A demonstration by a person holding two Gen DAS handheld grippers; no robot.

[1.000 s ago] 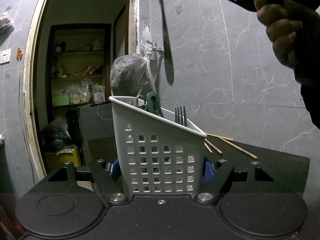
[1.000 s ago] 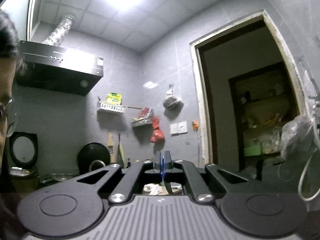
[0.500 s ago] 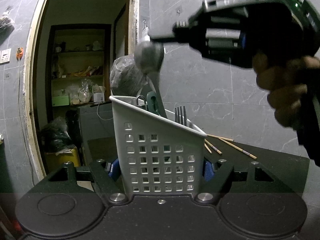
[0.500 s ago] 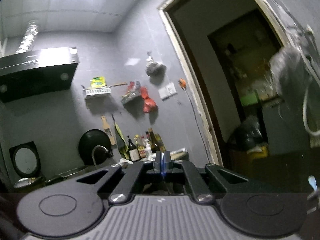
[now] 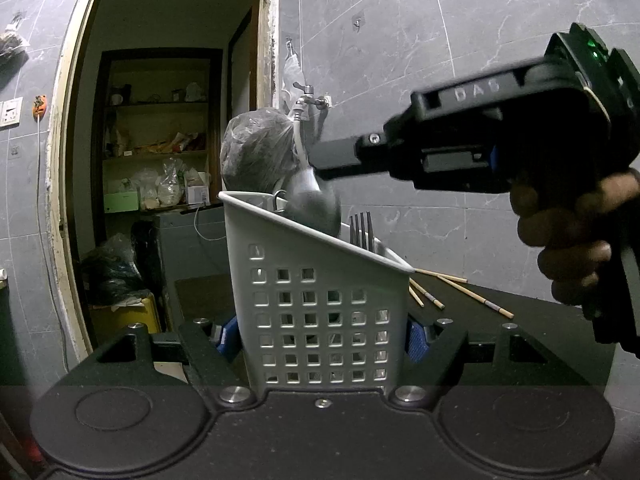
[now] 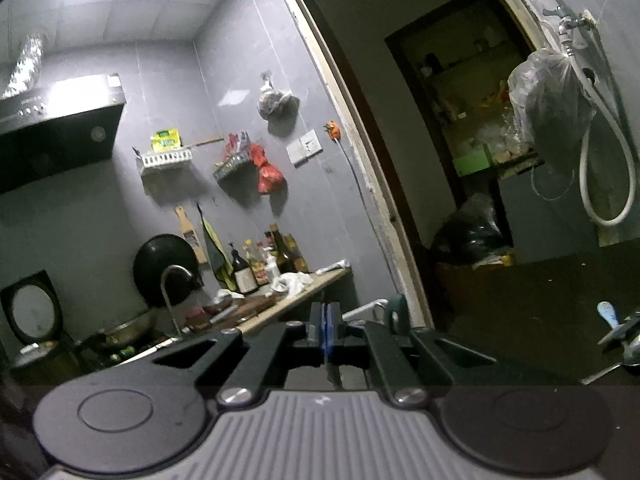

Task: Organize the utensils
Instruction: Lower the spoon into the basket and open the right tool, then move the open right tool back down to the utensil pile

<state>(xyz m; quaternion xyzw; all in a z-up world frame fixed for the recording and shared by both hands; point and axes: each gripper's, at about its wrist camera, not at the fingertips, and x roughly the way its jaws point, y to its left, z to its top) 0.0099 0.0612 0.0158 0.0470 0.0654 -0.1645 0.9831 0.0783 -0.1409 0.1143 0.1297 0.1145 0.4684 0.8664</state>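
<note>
While the left gripper (image 5: 322, 336) clamps the white utensil basket (image 5: 316, 300) on both sides, a spoon (image 5: 316, 204) hangs bowl-up at its rim, left of the fork (image 5: 362, 232); the right gripper (image 5: 320, 156), nearly closed, has just loosened around the spoon's handle.

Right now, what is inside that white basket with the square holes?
A fork stands with its tines above the white basket's rim, and a spoon is bowl-up beside it. A metal loop pokes out too. The basket wall hides their handles and anything lower.
</note>
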